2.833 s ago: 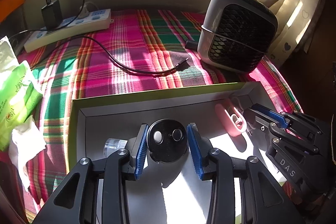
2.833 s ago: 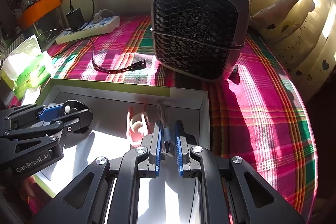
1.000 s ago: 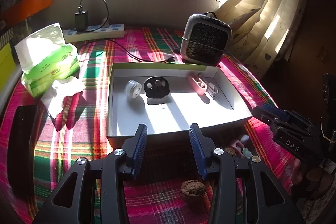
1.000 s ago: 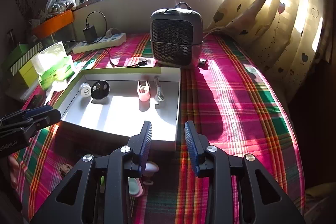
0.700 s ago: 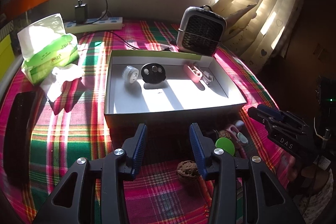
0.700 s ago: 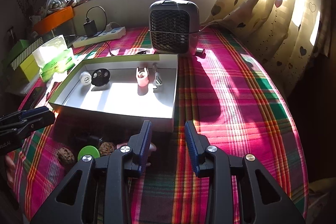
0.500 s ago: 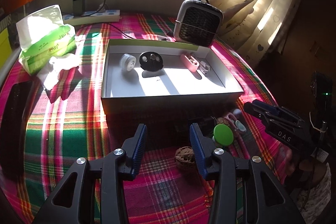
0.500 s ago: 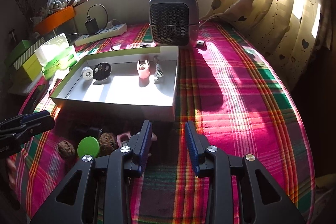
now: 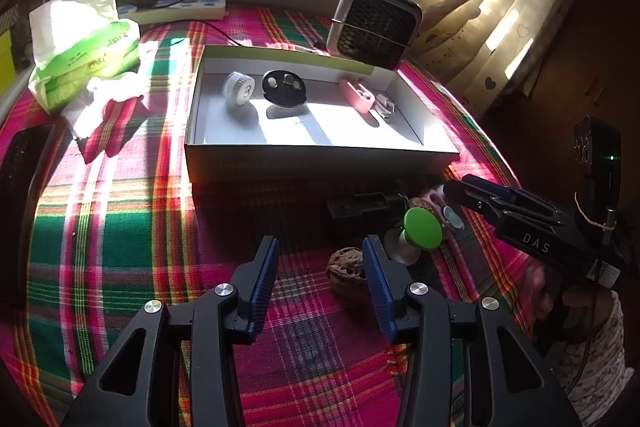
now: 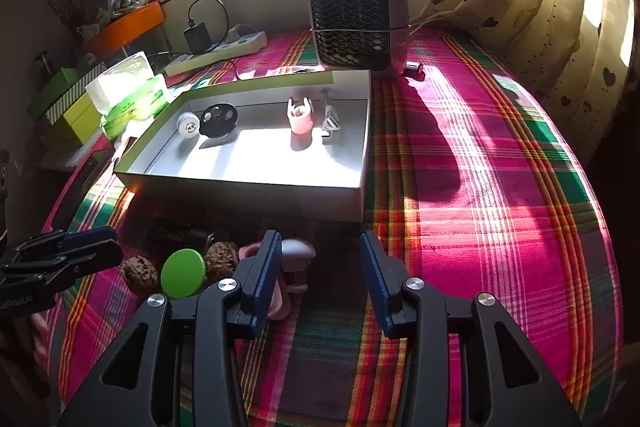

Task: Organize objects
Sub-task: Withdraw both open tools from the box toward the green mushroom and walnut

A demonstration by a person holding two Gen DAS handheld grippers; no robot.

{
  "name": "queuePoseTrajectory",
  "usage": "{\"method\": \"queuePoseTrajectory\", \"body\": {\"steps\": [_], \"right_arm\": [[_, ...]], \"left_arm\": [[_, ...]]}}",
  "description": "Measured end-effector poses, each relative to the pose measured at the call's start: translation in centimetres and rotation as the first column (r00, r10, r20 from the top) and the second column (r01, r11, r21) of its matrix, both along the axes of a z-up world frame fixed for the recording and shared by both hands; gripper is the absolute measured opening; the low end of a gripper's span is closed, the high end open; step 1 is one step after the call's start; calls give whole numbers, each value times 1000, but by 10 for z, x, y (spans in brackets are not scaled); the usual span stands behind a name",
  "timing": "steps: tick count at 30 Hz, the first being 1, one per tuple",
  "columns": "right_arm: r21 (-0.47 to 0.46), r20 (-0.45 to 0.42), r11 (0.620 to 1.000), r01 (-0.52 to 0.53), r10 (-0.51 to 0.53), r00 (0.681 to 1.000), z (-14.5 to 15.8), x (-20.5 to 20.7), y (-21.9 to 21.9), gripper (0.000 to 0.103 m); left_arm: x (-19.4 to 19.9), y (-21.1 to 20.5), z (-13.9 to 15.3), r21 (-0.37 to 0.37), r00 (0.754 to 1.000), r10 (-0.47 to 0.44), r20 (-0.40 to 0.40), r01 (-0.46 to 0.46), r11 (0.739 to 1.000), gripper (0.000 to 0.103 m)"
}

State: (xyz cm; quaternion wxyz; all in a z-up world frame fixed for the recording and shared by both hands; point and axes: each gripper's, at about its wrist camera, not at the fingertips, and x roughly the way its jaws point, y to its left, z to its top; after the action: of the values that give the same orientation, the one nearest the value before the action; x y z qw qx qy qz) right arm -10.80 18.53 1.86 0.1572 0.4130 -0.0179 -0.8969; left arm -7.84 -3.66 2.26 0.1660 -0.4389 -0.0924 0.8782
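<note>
A white box (image 9: 320, 151) (image 10: 240, 183) holds a white roll (image 9: 238, 87), a black disc (image 9: 284, 89), a pink clip (image 9: 356, 95) and a small silver plug (image 9: 384, 105). In front of the box lie a walnut (image 9: 347, 269), a green-topped item (image 9: 422, 223) (image 10: 183, 273), a second walnut (image 10: 220, 259), a black block (image 9: 360, 205) and pink pieces (image 10: 296, 255). My left gripper (image 9: 318, 263) is open and empty, just left of the near walnut. My right gripper (image 10: 318, 259) is open and empty, above the cloth right of the pink pieces.
A grey fan heater (image 9: 374, 23) (image 10: 360, 19) stands behind the box. A green tissue pack (image 9: 84, 43), a power strip with charger (image 9: 176, 9) and a dark flat object (image 9: 20, 163) lie to the left. Curtains hang on the right.
Both grippers let go of their items in the box, opened and pulled back and up. The loose items in front of the box have come into view.
</note>
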Motion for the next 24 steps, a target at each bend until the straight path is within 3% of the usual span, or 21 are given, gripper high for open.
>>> {"method": "queuePoseTrajectory", "body": {"steps": [24], "right_arm": [[82, -16, 996, -26, 28, 999, 0, 0, -9, 43]], "left_arm": [[2, 13, -7, -13, 999, -24, 25, 24, 1000, 42]]}}
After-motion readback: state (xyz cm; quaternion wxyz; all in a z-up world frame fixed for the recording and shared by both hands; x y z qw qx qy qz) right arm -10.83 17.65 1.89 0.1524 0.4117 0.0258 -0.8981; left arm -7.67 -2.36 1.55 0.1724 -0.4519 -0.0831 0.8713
